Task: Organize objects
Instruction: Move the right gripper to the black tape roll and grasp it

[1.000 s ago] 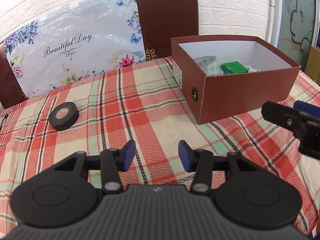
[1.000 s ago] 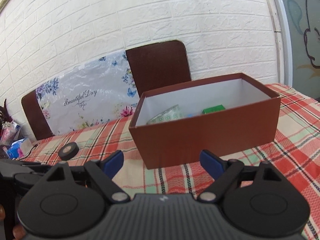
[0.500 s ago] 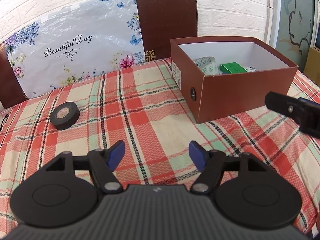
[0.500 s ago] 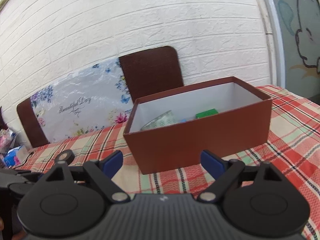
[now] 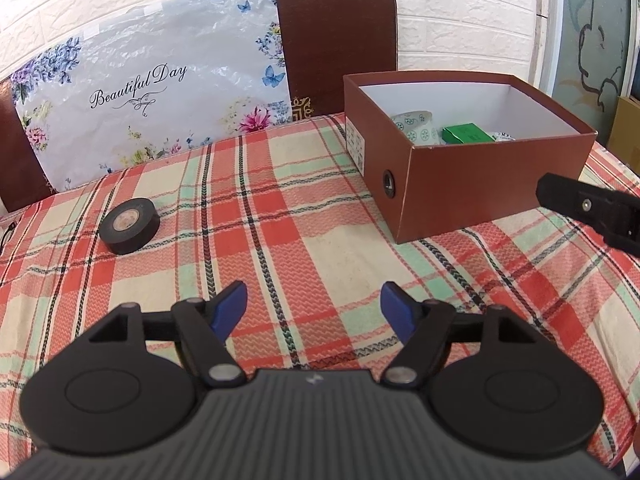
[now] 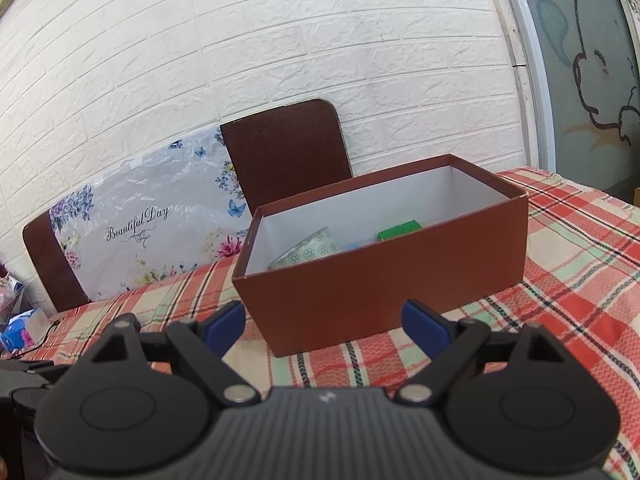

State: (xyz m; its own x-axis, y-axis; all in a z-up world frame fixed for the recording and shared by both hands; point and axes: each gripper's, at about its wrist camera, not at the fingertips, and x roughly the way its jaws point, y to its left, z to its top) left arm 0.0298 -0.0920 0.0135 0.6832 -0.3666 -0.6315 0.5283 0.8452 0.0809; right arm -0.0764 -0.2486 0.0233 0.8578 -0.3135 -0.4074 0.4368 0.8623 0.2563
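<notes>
A black tape roll (image 5: 129, 225) lies flat on the plaid tablecloth (image 5: 280, 240), far left of my left gripper (image 5: 314, 310), which is open and empty above the cloth. A brown box (image 5: 480, 196) stands to the right; inside are a patterned tape roll (image 5: 416, 128) and a green packet (image 5: 466, 134). My right gripper (image 6: 324, 326) is open and empty just in front of the box (image 6: 400, 288); the patterned roll (image 6: 308, 254) and green packet (image 6: 400, 230) show inside. Part of the right gripper's body (image 5: 592, 210) shows at the right edge of the left wrist view.
Two brown chairs (image 5: 336, 44) stand behind the table against a white brick wall. A floral "Beautiful Day" bag (image 5: 152, 96) leans between them. A blue tissue pack (image 6: 18, 330) sits at the far left edge.
My left gripper's jaws have opened wider. My right gripper has tilted upward and drawn slightly nearer the box, jaws staying open.
</notes>
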